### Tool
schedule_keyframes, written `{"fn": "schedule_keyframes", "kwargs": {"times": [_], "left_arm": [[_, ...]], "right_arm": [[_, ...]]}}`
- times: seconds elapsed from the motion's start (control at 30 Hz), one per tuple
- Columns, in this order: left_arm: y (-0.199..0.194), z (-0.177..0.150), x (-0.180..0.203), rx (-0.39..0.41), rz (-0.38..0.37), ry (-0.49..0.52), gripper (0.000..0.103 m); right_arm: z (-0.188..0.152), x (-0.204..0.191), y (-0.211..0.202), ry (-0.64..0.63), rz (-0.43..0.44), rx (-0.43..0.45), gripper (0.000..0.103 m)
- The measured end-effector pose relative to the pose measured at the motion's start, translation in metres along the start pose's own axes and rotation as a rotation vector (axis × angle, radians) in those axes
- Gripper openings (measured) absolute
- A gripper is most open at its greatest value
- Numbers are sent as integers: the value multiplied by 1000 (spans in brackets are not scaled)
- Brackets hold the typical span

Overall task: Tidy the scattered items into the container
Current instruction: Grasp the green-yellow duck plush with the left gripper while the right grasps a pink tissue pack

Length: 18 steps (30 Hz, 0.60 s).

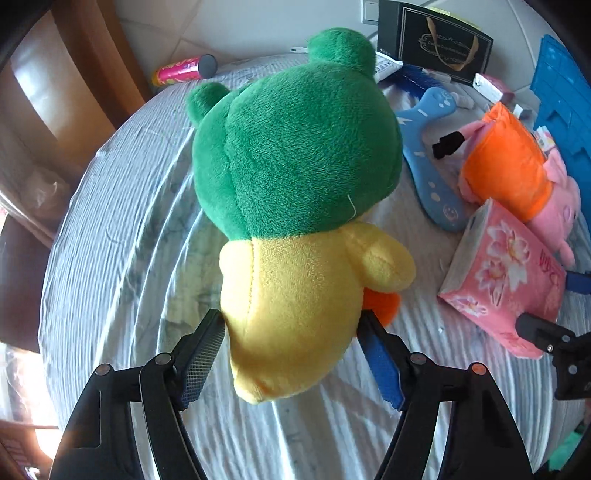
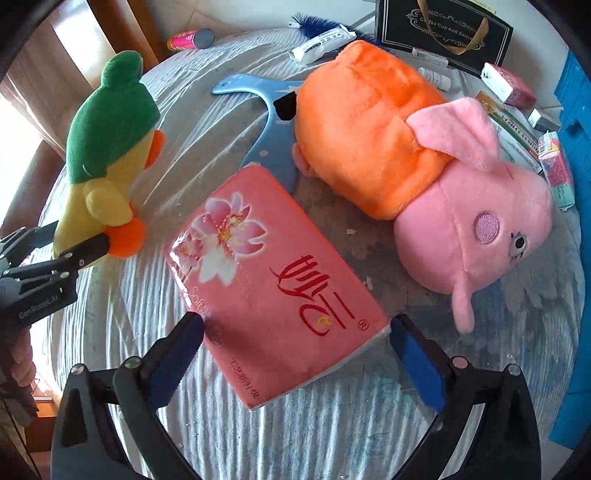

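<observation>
The blue container [image 2: 576,258] stands at the right edge of the round tabletop [image 2: 314,435]; only its slatted outer wall shows, so what lies inside cannot be told. A black gift bag [image 2: 443,29] with a gold ribbon handle stands at the far side, its mouth out of view too.

The left gripper [image 1: 291,354] brackets the yellow lower body of the duck plush [image 1: 295,155] with the green hood. Its 2 pads sit at the plush's sides, the left one at the fabric's edge, but whether they press it cannot be told.

The right gripper [image 2: 297,354] stands wide open, its 2 fingers either side of the near end of the pink tissue pack [image 2: 273,280], with a small gap at each side. The pack lies flat on the tabletop.

Just beyond the pack lies the pig plush [image 2: 424,177] in an orange dress, on its side. A blue hanger [image 2: 266,122] lies partly beneath it. Small boxes [image 2: 517,122] crowd the space between the pig and the container. A pink can [image 2: 192,38] lies at the far left edge.
</observation>
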<state>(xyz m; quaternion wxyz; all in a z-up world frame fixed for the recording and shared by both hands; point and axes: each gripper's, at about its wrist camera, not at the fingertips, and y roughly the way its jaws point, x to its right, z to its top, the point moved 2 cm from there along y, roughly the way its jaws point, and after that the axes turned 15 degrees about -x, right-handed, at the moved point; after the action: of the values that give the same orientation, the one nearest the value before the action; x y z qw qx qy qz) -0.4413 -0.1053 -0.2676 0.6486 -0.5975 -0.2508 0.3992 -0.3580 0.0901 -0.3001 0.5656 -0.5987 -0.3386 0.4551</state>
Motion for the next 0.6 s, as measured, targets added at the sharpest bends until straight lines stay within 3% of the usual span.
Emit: {"fn": "schedule_keyframes", "kwargs": {"times": [0.1,0.2,0.27,0.47,0.6], "left_arm": [[-15,0,2,26,-42,-3,74],[-36,11,8,100,-45,-5,85],[-41,24,13,119,-48,2,85],[-32,61,22,73,-57,32,85],[-9,71,38,-48,-79,105,96]], "right_arm": [[-2,-3,6,-11,-26,-13,102],[-1,0,-1,0,-28,10,102],[1,3,-7,3,-34,20,102],[5,5,-27,-9,-53,58,102],[21,-5,-16,-61,-94,11,102]]}}
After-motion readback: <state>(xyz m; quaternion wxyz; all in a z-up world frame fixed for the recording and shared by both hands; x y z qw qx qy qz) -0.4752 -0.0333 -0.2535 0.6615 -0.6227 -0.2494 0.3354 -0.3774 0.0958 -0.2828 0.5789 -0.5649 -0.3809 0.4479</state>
